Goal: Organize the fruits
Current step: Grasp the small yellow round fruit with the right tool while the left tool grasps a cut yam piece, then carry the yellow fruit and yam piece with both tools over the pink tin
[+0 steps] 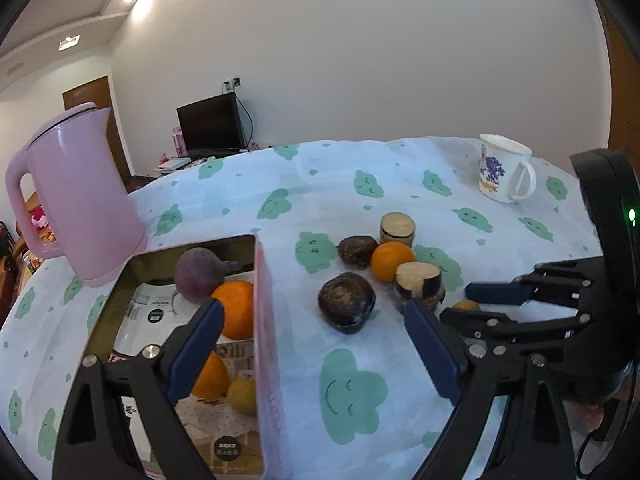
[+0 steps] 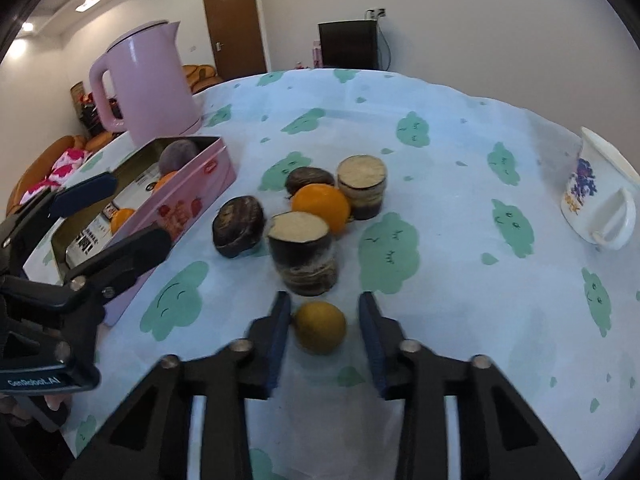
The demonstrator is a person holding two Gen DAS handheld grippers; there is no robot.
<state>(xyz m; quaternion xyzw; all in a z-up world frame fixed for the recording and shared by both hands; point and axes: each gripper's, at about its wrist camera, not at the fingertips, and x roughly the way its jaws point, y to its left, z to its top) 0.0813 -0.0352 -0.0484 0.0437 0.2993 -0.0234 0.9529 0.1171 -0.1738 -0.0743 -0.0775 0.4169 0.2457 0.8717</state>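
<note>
A pink tin box [image 1: 266, 340] [image 2: 192, 196] lies open on the table, holding oranges [image 1: 236, 308], a purple fruit [image 1: 198, 274] and a yellow fruit [image 1: 242, 396]. Loose on the cloth are an orange [image 2: 322, 206] [image 1: 390, 260], two dark brown fruits [image 2: 238, 226] [image 2: 310, 178] and two cut cane pieces [image 2: 302, 258] [image 2: 362, 186]. My right gripper [image 2: 324, 326] is open with its fingers on either side of a small yellow fruit [image 2: 320, 326], not closed on it. My left gripper [image 1: 314, 348] is open and empty, straddling the box's right wall.
A pink kettle [image 1: 76, 196] [image 2: 148, 84] stands behind the box. A white printed mug [image 1: 504, 168] [image 2: 600, 196] stands at the far right. The table has a light blue cloth with green cloud faces [image 2: 388, 256].
</note>
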